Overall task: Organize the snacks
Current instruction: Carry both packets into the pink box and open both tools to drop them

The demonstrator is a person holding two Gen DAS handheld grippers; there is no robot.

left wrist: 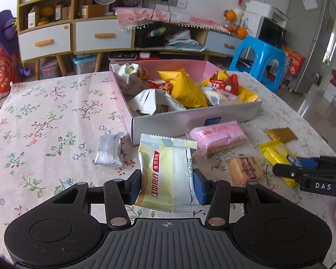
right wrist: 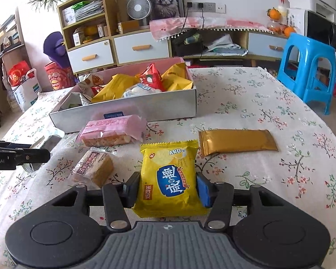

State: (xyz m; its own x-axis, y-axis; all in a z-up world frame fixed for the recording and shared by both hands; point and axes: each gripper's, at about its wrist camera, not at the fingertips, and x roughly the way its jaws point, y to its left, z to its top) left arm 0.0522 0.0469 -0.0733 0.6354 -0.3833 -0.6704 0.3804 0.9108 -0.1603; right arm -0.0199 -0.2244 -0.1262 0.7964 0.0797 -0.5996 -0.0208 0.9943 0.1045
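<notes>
Left gripper: the left gripper (left wrist: 166,185) has both blue pads pressed against the sides of a pale yellow-and-white snack packet (left wrist: 168,172), which it holds above the table near the front edge.
Right gripper: the right gripper (right wrist: 168,187) is clamped on a yellow chip packet (right wrist: 169,179) with a blue logo, held over the table near the front edge; in the left wrist view its black fingers (left wrist: 289,171) show at the right side.
Box: a white box (left wrist: 190,121) with a pink inner lining stands toward the far edge of the table, holding a heap of yellow, red and white snack packets.
Pink packet: a pink wafer packet (right wrist: 112,131) lies on the cloth just in front of the box's near wall.
Clear-wrapped cake: a clear-wrapped cake (right wrist: 94,170) with red lettering lies in front of the pink wafer packet, just left of the yellow chip packet.
Gold bar: a gold bar wrapper (right wrist: 237,142) lies flat toward the right side of the table, apart from the box.
Silver packet: a silver foil packet (left wrist: 109,149) lies by the box's near left corner.
Table: the table (left wrist: 44,123) carries a pale cloth with a floral print.
Background: a blue plastic stool (right wrist: 309,67) stands beyond the table's far right corner, and a cabinet with white drawers (left wrist: 49,40) stands against the far wall.
</notes>
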